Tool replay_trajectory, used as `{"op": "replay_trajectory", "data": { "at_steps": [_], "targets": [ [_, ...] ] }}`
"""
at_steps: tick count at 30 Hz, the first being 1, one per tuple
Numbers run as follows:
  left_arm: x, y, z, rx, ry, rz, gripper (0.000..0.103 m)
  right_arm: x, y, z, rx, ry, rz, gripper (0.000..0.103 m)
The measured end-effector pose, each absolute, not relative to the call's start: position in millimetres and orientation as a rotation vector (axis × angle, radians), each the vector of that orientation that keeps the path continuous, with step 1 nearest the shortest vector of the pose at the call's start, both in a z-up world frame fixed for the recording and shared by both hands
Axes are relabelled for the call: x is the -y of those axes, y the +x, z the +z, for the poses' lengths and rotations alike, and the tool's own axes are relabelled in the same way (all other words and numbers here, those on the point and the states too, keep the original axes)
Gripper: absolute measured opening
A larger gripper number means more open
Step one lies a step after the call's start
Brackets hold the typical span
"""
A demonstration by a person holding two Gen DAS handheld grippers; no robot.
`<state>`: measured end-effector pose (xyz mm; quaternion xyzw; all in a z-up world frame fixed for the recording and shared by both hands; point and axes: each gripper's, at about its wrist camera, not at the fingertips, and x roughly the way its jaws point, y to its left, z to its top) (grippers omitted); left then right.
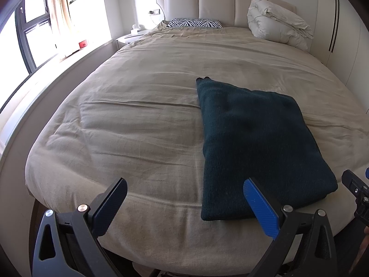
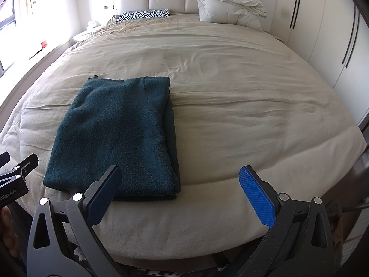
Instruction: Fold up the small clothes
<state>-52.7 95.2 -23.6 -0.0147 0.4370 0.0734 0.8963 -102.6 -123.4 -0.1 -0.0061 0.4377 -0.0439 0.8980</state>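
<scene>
Both the left tongs and right tongs gaped wide and empty, touching nothing, the folded dark-green garment lying between them.

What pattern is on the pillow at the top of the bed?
The pillow has black-and-white zebra stripes, clearest in the left wrist view.

Beige bed w/ zebra pillow, bundled white duvet, curtain.
</scene>
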Motion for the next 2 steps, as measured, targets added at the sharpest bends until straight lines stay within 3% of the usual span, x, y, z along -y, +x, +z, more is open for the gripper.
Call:
{"op": "replay_trajectory", "data": {
  "at_steps": [2],
  "targets": [
    [-95.9,-52.0,-23.4,-0.904,-0.028,0.151,0.103,123.7,-103.0,-0.6,-0.909,-0.013,-0.089,0.103]
  ]
}}
